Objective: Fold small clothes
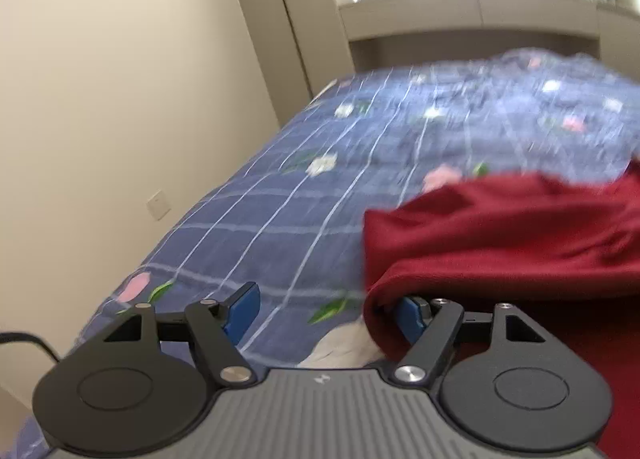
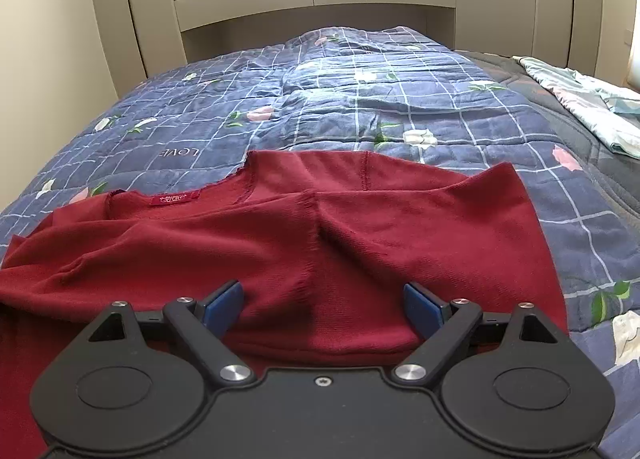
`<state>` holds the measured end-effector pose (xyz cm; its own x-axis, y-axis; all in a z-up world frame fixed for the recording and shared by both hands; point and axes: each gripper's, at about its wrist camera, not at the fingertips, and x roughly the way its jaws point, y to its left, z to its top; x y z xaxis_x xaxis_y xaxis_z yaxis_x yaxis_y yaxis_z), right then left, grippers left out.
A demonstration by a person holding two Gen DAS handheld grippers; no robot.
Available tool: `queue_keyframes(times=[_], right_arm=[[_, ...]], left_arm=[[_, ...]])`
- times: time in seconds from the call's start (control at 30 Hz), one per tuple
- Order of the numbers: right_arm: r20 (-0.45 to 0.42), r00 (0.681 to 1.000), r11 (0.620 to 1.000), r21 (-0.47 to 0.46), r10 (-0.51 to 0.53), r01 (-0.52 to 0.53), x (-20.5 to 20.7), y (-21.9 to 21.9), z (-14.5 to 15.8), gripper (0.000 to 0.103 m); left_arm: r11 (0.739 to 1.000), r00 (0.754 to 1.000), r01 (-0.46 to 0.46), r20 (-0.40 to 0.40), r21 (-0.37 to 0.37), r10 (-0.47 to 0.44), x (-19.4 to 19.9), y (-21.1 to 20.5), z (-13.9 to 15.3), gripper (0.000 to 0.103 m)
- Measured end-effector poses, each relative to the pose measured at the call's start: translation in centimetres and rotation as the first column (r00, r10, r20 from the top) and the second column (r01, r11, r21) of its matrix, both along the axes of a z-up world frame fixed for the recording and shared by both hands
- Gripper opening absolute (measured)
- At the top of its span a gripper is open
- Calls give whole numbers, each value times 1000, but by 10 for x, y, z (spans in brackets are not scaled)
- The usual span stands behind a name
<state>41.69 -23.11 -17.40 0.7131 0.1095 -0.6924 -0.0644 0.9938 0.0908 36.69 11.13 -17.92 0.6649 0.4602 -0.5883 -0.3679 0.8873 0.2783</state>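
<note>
Your right gripper (image 2: pixel 323 305) stands wide over the near part of the red top (image 2: pixel 304 243), jaws spread, pads clear of the knit; a ridge of cloth rises between them but nothing is pinched. Your left gripper (image 1: pixel 325 313) is also released, jaws apart: its left pad (image 1: pixel 242 311) hangs over the quilt (image 1: pixel 280 195), while its right pad (image 1: pixel 412 315) is half hidden under a drooping fold of the top, so you cannot tell whether that pad touches it. A bit of white cloth (image 1: pixel 344 347) shows just below, too cut off to identify.

The top lies spread across the near end of the quilt, its neck toward the left edge. A red neck label (image 2: pixel 174 198) carries pale writing too small to read. Beyond it, a quilt square reads "LOVE" (image 2: pixel 179 152), upside down to you. The left view is blurred farther up the bed. A pale floral sheet (image 2: pixel 588 103) lies at the far right edge, partly cut off.
</note>
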Motion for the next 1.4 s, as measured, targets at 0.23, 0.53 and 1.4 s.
queue_keyframes(times=[0.23, 0.53, 1.4], right_arm=[[6, 1000, 999, -39, -21, 21, -1, -2, -3, 88], [89, 996, 988, -157, 23, -9, -9, 10, 16, 102], [85, 996, 983, -182, 16, -1, 20, 21, -12, 102]], left_arm=[[999, 999, 5, -53, 42, -2, -8, 1, -16, 76], [992, 999, 21, -47, -122, -27, -25, 23, -3, 100], [991, 998, 63, 15, -118, -62, 79, 41, -18, 103]])
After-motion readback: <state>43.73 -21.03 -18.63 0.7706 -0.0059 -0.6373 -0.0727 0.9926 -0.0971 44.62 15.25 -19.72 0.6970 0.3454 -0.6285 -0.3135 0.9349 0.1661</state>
